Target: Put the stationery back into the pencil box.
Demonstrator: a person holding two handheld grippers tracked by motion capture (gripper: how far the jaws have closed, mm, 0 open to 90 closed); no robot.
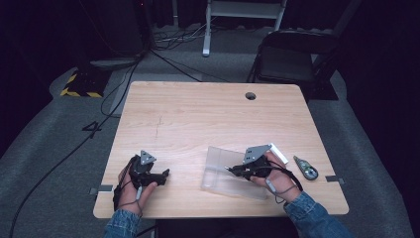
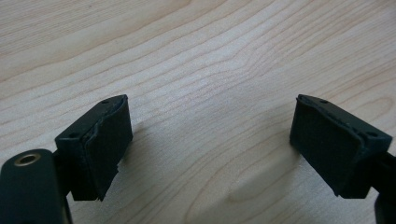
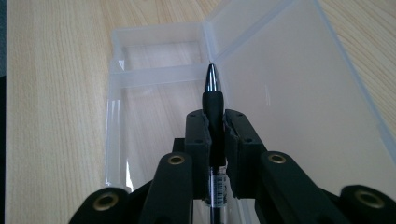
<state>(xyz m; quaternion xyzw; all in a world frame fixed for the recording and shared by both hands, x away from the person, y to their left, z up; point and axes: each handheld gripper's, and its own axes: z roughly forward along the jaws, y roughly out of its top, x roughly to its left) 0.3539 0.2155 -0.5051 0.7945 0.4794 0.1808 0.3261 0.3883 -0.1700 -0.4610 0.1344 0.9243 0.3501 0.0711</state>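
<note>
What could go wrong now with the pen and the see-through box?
The right gripper pinches the pen by its narrow barrel over the open clear box, so the pen might twist or slip as it goes down. The box looks light and the left gripper is open, away from it, so a nudge could slide the box on the table.

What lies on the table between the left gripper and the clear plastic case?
Nothing: in the high view, bare wood separates the left gripper from the clear plastic case.
</note>
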